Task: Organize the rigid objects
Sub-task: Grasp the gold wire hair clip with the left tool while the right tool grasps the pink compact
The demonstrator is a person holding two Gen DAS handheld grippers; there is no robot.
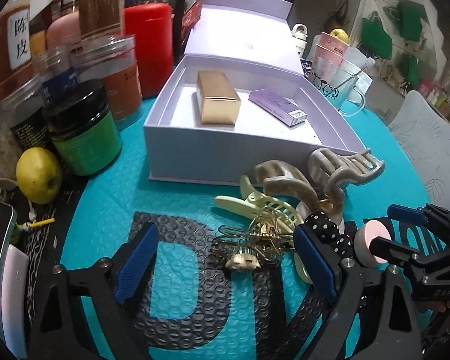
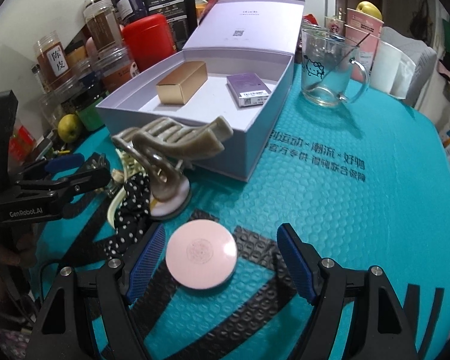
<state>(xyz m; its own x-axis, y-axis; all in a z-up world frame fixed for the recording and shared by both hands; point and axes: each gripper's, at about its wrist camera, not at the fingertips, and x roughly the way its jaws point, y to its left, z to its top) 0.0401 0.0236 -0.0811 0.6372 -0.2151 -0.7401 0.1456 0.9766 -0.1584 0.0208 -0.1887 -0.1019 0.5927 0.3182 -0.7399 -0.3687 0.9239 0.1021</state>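
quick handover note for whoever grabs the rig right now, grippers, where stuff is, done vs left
Left gripper: open, empty, low over the gold wire clip.
Right gripper: open, jaws either side of the pink round compact, not closed on it.
Done: gold box and purple box lie in the open lavender box.
Left: the compact, the beige claw clips, pale yellow clip and polka-dot piece, all on the teal mat.

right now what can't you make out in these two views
- Pile of hair clips, left wrist view: they overlap, so the count is unclear.
- White disc, right wrist view: mostly hidden under the beige clip.
- Small print on the purple box, both views: too small to read.
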